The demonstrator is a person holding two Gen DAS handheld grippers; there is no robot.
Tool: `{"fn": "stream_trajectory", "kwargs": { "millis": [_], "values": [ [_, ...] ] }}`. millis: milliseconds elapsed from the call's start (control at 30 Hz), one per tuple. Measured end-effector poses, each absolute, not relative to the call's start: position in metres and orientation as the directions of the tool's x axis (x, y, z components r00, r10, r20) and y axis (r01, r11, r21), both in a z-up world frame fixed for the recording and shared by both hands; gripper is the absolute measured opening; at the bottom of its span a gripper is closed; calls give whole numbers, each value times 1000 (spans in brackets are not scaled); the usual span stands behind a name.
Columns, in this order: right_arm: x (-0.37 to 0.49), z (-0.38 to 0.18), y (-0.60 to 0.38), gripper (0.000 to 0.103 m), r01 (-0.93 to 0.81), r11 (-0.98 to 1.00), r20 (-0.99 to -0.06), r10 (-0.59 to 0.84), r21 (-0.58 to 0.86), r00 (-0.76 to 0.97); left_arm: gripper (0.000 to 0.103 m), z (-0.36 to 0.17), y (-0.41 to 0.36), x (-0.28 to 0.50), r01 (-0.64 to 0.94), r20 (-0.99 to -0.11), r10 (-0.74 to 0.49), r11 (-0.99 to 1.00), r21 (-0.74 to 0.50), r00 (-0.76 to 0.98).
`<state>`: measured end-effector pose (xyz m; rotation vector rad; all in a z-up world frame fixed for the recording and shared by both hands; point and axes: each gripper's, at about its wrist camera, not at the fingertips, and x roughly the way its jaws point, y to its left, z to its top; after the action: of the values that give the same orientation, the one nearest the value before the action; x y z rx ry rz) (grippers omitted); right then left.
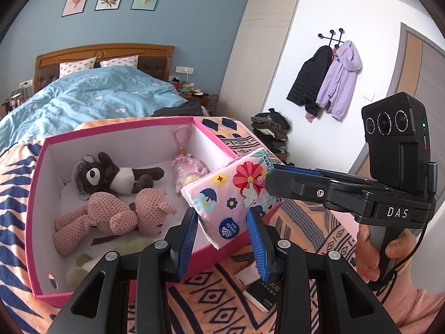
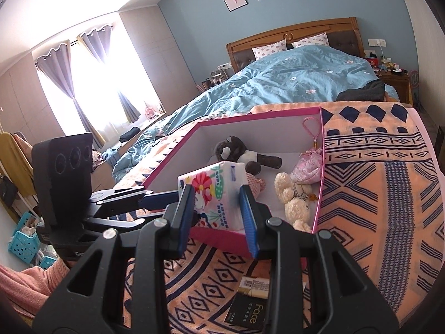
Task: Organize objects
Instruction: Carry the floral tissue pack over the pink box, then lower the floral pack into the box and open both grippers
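**Tissue pack held over the box edge**

While the bed [image 1: 91,97] fills the background, the pink box [image 1: 41,167] sits open on the patterned blanket [image 2: 375,194], already holding a brown bear [image 1: 111,174], a pink bear [image 1: 111,217], a sachet [image 1: 189,167] and a cream bear [image 2: 294,197]. Both grippers pinch the tissue pack [image 1: 230,194], which hangs tilted just above the box's near wall. The left gripper [image 1: 222,236] is clenched on its lower end; the right gripper [image 2: 215,208] clamps its other end. To finish well, I would carry it further over the wall, level it above the free floor beside the toys, lower, then release both grips together.
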<state>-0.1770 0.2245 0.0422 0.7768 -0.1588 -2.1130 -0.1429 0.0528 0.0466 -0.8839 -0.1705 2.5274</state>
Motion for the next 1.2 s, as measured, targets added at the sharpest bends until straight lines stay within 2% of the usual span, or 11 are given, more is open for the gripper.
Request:
{"fn": "stream_trajectory", "kwargs": {
  "millis": [633, 1200],
  "values": [
    [-208, 19, 215, 36, 634, -660, -533, -732, 402, -424, 36, 31, 55, -169, -337, -618, 412, -910, -242, -670],
    [-221, 2, 207, 36, 576, -727, -610, -660, 373, -438, 36, 16, 55, -181, -316, -662, 395, -917, -243, -637]
  ]
}}
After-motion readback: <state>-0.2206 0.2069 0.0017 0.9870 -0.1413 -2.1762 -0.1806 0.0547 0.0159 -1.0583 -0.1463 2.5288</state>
